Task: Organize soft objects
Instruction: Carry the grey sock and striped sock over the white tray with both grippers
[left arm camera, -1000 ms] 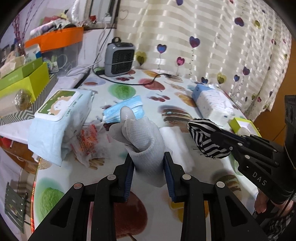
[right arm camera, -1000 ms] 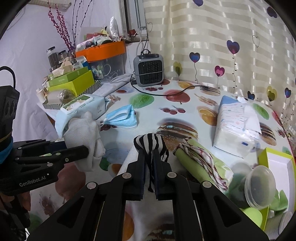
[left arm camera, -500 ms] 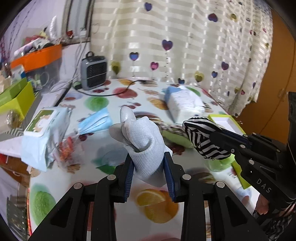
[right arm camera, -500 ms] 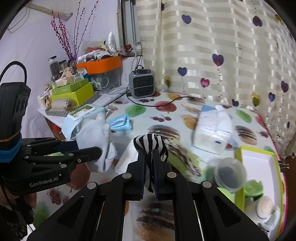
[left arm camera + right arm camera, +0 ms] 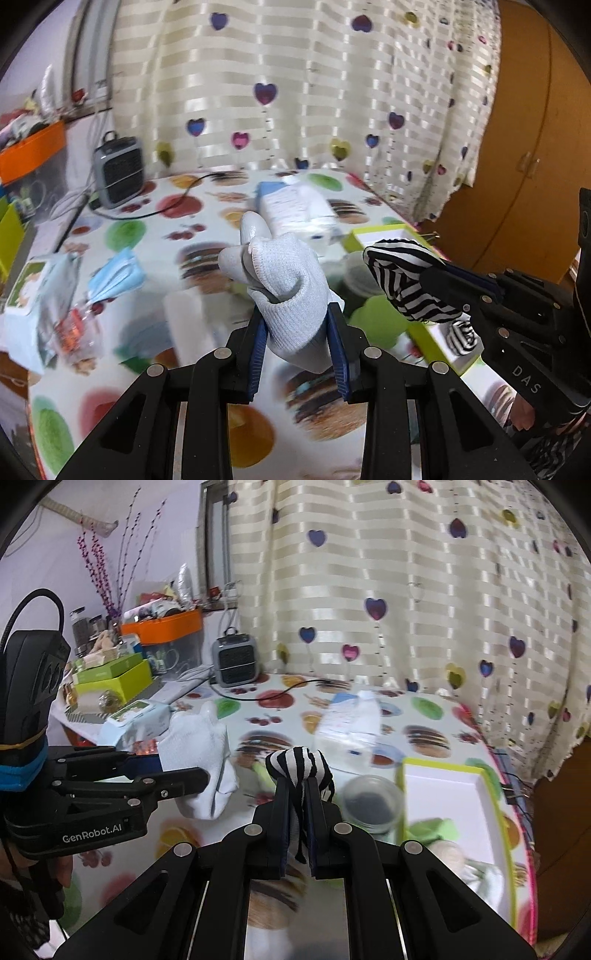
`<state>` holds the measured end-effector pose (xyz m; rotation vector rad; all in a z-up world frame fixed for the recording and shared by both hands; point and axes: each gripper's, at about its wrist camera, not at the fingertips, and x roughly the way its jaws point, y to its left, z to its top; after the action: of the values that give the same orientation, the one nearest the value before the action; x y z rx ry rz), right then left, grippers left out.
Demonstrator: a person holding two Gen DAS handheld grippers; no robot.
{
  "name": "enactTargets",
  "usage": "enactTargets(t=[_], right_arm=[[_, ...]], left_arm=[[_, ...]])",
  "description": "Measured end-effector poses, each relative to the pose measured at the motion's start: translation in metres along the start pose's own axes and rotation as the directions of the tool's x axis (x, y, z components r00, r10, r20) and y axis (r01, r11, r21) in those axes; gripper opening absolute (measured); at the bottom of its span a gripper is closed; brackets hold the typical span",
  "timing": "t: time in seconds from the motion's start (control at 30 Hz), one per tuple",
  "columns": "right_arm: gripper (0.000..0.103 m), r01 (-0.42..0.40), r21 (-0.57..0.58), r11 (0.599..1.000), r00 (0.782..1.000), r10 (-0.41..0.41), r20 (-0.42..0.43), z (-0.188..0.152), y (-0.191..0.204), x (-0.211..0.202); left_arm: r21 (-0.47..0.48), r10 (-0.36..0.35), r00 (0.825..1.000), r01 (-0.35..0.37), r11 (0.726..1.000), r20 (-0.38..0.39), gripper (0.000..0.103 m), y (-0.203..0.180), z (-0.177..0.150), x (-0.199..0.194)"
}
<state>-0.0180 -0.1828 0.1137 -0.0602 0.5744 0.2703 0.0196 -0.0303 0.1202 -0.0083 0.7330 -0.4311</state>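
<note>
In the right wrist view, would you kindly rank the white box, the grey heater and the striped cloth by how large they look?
1. white box
2. striped cloth and grey heater look alike; the cloth sits nearer the camera, so I won't rank them.

The glove [image 5: 291, 291] is pale grey knit, pinched between blue pads [image 5: 257, 354] on black arms. The bundled cloth [image 5: 299, 766] is black-and-white striped. The tabletop [image 5: 424, 709] cover is white, printed with fruit and burgers in red, green and orange. The tray [image 5: 441, 794] near the tabletop's right edge is white inside with a lime-green rim. The curtain [image 5: 406, 590] is cream-striped with purple, pink and yellow hearts. The heater [image 5: 235, 661] at the far edge is grey.
</note>
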Motion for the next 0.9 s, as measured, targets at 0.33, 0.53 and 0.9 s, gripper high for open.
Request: enactTargets(t=[0.33, 0.53, 0.9], right_arm=[[0.008, 0.089, 0.059, 0.994, 0.996, -0.089, -0.001, -0.011, -0.051, -0.02], [0.008, 0.145, 0.101, 0.984, 0.989, -0.144, -0.016, -0.019, -0.085, -0.026], [0.008, 0.239, 0.155, 0.959, 0.971, -0.233, -0.055, -0.032, -0.137, -0.025]], left_arm=[[0.065, -0.081, 0.996, 0.083, 0.994, -0.022, 0.03, -0.054, 0.017, 0.031], [0.091, -0.115, 0.992, 0.119, 0.989, -0.047, 0.03, -0.08, 0.026, 0.054], [0.111, -0.159, 0.983, 0.168, 0.98, -0.09, 0.03, -0.112, 0.045, 0.104]])
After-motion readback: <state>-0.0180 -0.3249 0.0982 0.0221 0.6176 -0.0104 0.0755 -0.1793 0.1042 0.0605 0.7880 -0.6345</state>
